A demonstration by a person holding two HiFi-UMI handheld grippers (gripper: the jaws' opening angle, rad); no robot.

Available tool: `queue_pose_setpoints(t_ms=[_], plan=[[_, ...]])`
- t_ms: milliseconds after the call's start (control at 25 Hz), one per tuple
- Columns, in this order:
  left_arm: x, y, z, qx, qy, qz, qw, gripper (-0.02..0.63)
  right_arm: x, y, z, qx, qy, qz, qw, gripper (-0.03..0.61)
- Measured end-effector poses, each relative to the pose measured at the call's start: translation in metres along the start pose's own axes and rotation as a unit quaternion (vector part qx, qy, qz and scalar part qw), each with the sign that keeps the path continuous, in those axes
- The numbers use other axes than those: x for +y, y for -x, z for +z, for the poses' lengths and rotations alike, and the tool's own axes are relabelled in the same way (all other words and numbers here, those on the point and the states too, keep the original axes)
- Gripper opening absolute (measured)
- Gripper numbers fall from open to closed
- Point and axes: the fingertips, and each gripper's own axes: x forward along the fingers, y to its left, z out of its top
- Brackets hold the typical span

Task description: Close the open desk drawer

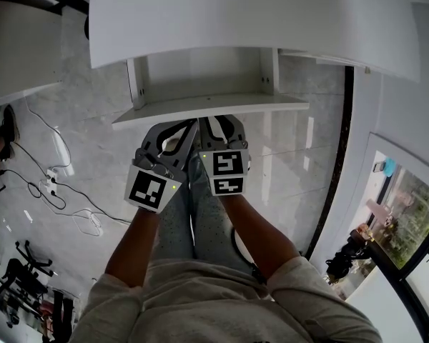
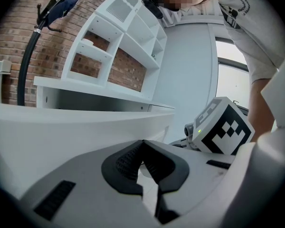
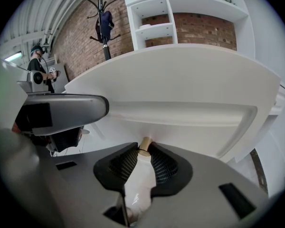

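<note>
In the head view, the drawer [image 1: 214,106] stands pulled out from under the white tabletop [image 1: 257,13], and only white board shows inside it. The left gripper [image 1: 184,133] and right gripper [image 1: 220,126] sit side by side at the drawer's front edge, both forearms reaching straight towards it.

In the left gripper view, the jaws' tips meet with nothing between them, just beside the drawer's white front [image 2: 85,127].

In the right gripper view, the jaws are closed on a small tan knob [image 3: 145,145] on the drawer's front.
</note>
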Motion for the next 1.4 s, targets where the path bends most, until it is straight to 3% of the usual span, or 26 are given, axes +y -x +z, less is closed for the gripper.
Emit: queue_pose_setpoints(t_ms=[1400], plan=[[0.061,-0.047,0.029,-0.017,-0.008,0.013,0.9997,0.018,-0.028,-0.053,0.054,-0.016,0.001,-0.004,1.0,0.104]])
